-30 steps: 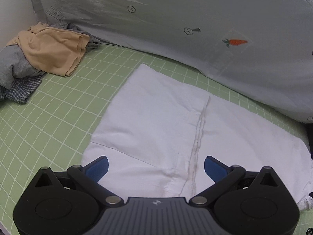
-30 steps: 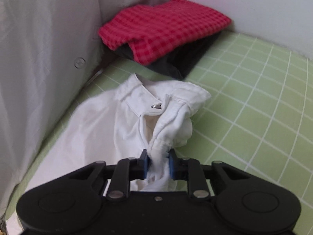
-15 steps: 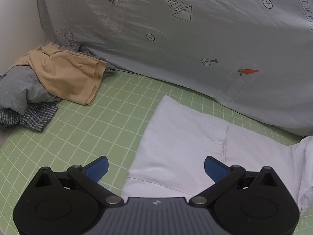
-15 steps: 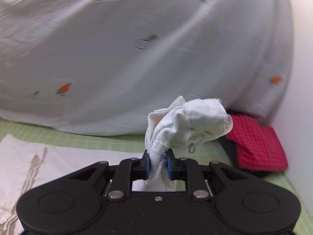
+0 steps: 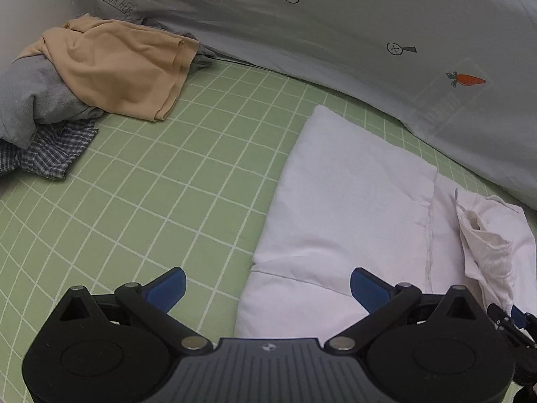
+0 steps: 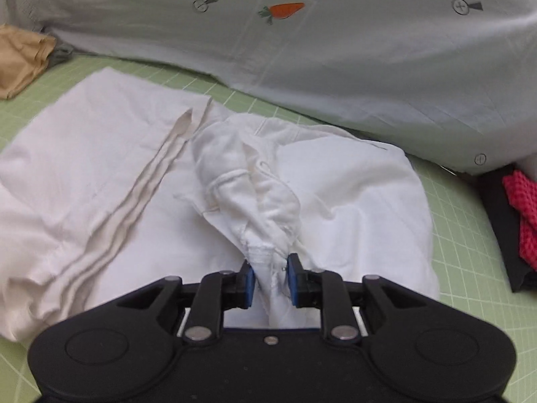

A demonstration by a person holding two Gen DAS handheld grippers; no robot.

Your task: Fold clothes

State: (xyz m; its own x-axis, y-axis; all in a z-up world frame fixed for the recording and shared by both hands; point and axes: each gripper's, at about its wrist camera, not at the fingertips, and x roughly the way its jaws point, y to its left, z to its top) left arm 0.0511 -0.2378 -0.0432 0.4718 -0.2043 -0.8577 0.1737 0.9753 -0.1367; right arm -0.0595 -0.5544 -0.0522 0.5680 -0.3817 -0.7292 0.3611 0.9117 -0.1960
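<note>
White garment point(image 6: 100, 168) (soft, creased cotton) lies bunched between the opening right tool point(image 6: 270, 280); left tool point(image 5: 266, 285) gapes wide.

- The green grid sheet point(image 5: 174, 181) lies bare between the pile of clothes point(image 5: 84, 87) at the left and the white garment point(image 5: 345, 208): room to pass there.
- The grey carrot-print quilt point(image 5: 335, 40) walls off the far side.
- At the right, a red checked cloth point(image 6: 523, 215) on dark fabric closes that corner.
</note>
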